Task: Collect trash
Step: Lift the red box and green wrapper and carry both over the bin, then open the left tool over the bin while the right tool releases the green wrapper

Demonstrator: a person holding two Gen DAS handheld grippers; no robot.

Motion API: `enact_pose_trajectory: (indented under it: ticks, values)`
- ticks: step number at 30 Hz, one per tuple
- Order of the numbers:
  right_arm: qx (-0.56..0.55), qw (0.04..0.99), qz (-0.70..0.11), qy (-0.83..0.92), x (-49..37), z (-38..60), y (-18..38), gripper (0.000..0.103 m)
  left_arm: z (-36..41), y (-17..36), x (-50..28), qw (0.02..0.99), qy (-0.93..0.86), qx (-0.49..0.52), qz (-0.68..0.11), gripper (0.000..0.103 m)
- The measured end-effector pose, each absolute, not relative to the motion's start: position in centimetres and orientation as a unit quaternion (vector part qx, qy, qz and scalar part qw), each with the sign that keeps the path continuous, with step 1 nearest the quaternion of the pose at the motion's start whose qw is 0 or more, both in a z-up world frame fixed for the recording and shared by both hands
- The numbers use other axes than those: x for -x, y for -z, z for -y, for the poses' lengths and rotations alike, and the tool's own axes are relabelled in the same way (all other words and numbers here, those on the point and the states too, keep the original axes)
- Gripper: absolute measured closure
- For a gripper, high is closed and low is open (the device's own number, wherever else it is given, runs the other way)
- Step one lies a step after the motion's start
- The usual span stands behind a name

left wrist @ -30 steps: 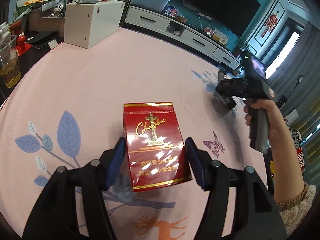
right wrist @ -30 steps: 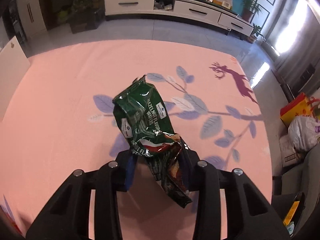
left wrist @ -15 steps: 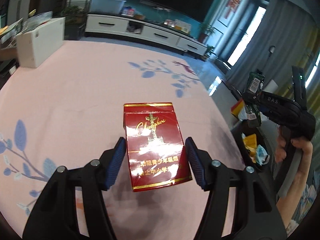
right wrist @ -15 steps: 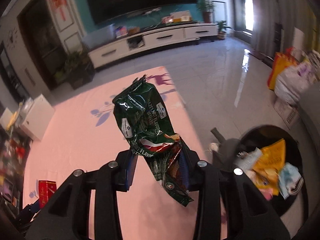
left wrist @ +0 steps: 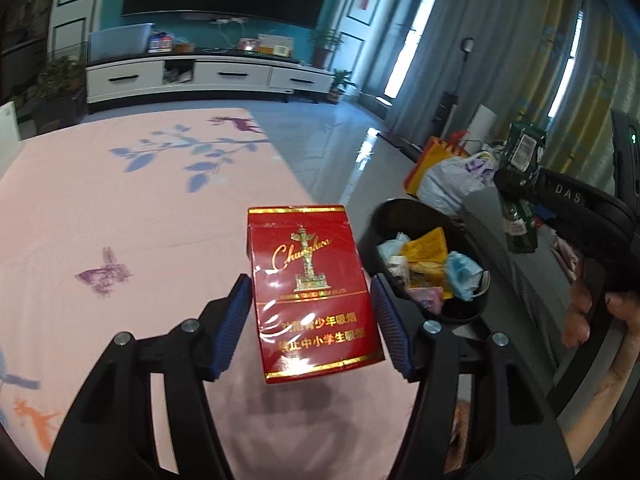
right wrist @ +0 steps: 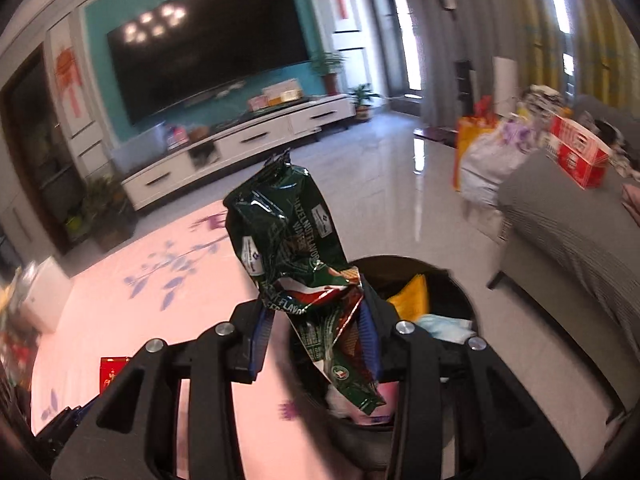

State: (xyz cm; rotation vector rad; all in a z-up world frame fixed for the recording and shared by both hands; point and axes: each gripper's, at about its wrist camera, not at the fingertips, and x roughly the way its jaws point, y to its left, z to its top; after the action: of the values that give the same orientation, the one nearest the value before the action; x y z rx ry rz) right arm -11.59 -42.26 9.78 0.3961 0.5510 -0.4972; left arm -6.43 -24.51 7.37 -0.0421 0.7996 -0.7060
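Left gripper (left wrist: 310, 320) clenched on a glossy red cardboard cigarette pack with gold lettering (left wrist: 310, 292), blue ribbed pads against both long sides. Pack held upright and clear of the table, above the right edge of the pink tablecloth printed with blue leaves and butterflies (left wrist: 120, 220). Pinching the narrow sides probably keeps the rigid box from slipping or crushing.

Right gripper (right wrist: 316, 340) clenched on the lower part of a crumpled dark green foil snack wrapper (right wrist: 288, 256), upper part standing free above the fingers, torn tail hanging below. Wrapper held directly over the round black trash bin (right wrist: 452, 280) on the floor, likely lined up for a drop. Same wrapper (left wrist: 522, 148) visible from the left wrist view, up and to the right of the bin (left wrist: 384, 216).

Bin set just beside the table edge, already holding yellow, blue and white scraps. Judged step: carrying both items to the bin, neither released.

Around: grey sofa (right wrist: 560, 232) close behind the bin, red-and-white carton (right wrist: 576, 148) on it, orange bag and pale sack (left wrist: 448, 176) on the tiled floor, white TV cabinet (left wrist: 208, 76) far off.

In the way: table edge between pack and bin mouth; right gripper occupying the space above the bin, so crowding possible if both arrive together.
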Motion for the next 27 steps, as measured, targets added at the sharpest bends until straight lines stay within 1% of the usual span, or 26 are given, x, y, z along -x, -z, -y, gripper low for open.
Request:
enact_pose_trajectory:
  ticks: [3,10,19,24,27]
  values:
    - [-0.217,0.902,-0.268,0.26,12.8,44.6,-9.0,0.064,28.1,-7.1,6.4,0.849,0.361,0.024,-0.386,0.041]
    - [-0.245,0.876,-0.284,0.303,14.5,48.8,-6.6,0.064,34.7,-6.8,6.6,0.828,0.406,-0.006,-0.386,0.041]
    - [-0.309,0.854,-0.303,0.288,14.6,52.0,-3.5,0.064,40.1,-3.9,4.8,0.775,0.451,0.0,-0.443,0.041]
    - [-0.3,0.851,-0.31,0.3,14.1,51.8,-3.8,0.064,42.0,-2.2,4.6,0.763,0.454,-0.005,-0.461,0.041]
    - [-0.307,0.849,-0.319,0.287,13.4,51.9,-2.9,0.064,42.8,-1.6,4.6,0.751,0.462,-0.004,-0.471,0.041]
